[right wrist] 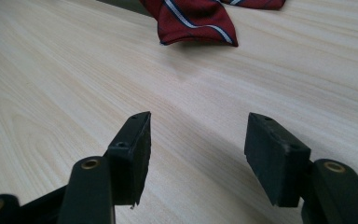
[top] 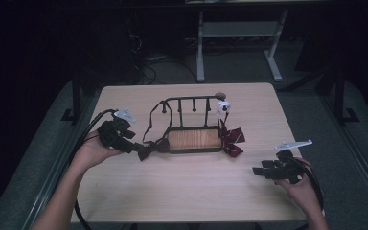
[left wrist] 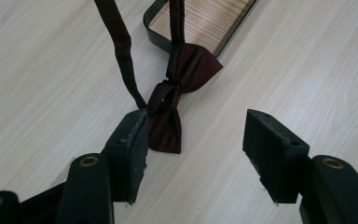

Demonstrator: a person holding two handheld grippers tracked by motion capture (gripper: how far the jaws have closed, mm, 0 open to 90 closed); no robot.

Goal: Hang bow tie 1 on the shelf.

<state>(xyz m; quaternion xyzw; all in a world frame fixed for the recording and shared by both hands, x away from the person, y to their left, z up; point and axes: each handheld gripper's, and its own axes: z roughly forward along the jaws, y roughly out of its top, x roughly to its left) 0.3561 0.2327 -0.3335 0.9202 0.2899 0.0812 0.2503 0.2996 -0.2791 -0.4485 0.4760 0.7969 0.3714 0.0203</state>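
While the left gripper point(left wrist: 193, 140) rests low on the table point(top: 182, 191) toward its left edge, its jaws stand wide apart with nothing between them. A dark maroon bow tie point(left wrist: 175, 105) lies flat on the wood just ahead of the jaws, its near wing almost touching the left jaw's pad. The tie's narrow strap point(left wrist: 121, 46) runs up and away from the knot toward a black metal rack point(top: 191, 103) that stands near the middle of the table, closer to the far edge. In the high view the strap loops over the rack's left end, and the bow tie point(top: 151, 147) sits just off the left end of the rack's wooden base point(top: 194, 139).

Near the right edge of the table, the right gripper point(right wrist: 196, 144) hovers low over bare wood, its jaws also spread wide and holding nothing. A red bow tie with pale stripes point(right wrist: 198, 21) lies well ahead of it; in the high view this tie point(top: 231, 139) rests against the right end of the rack's base.
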